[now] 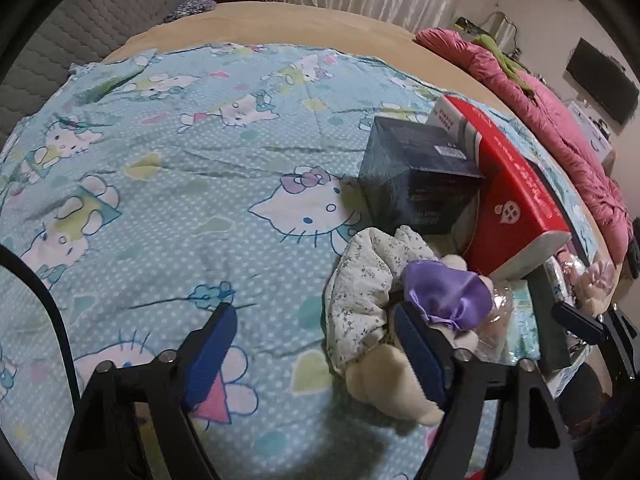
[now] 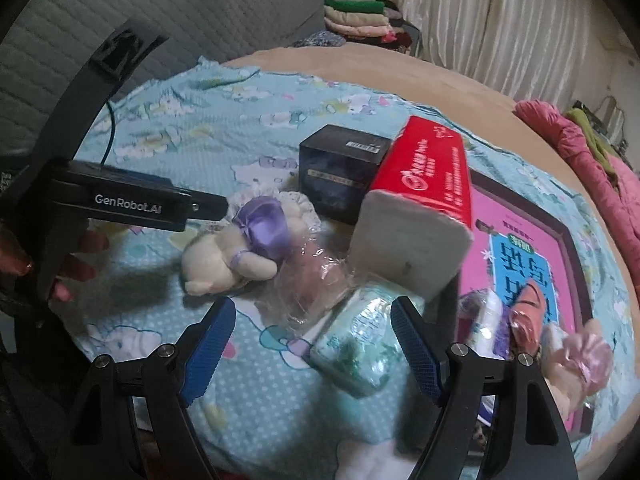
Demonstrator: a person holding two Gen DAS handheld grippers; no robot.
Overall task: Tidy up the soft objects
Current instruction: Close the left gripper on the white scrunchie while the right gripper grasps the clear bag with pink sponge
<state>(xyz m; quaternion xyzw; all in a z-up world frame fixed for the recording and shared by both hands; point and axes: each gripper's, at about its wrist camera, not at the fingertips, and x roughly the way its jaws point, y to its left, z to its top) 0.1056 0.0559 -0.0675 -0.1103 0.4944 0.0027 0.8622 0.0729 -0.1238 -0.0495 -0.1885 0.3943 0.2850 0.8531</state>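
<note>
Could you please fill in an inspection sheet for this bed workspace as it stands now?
Surface: light-blue cartoon-cat bedsheet over a tan mattress, wrinkled.
Job's things: cream plush toy with purple satin bow; white floral cloth bundle; green-white soft pack.
Clutter: dark square box; red tissue pack lying tilted on other things; pink framed board; crinkled clear wrap.
Grippers: left claw open, one finger beside the plush; right claw open over the soft pack.
Cables: thin dark cable at the left claw.
Surroundings: grey quilted headboard; folded clothes; pale curtains; pink quilt.
</note>
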